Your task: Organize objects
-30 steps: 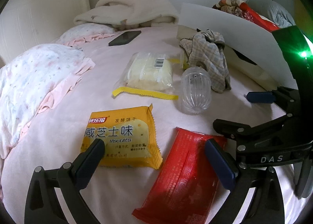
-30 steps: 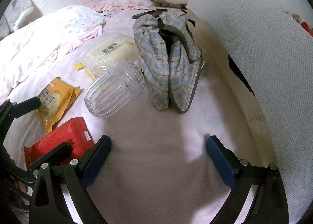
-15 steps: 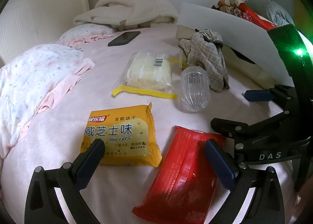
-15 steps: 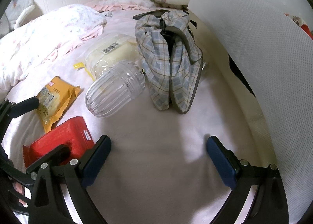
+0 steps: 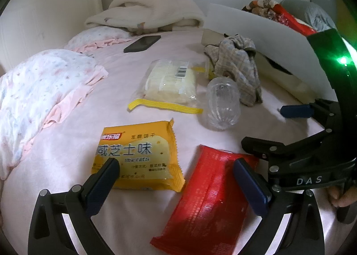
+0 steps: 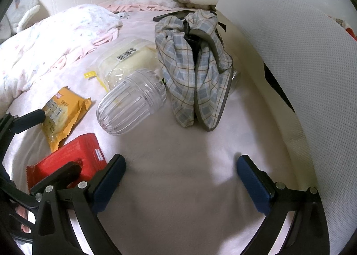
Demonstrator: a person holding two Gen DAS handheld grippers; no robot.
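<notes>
Both grippers empty, jaws spread: left gripper (image 5: 176, 175) over the yellow biscuit packet (image 5: 136, 154) and red packet (image 5: 212, 197) mid-bed; right gripper (image 6: 180, 173) short of the clear jar (image 6: 131, 107). Risk: jar rolling on soft bedding when nudged.

We see the left gripper (image 5: 174, 174): black frame, dark-blue pads, silver screws | our right gripper (image 6: 179, 171): same black arms, blue pads (image 6: 253, 182), white "DAS" lettering, green light on its black body.
</notes>
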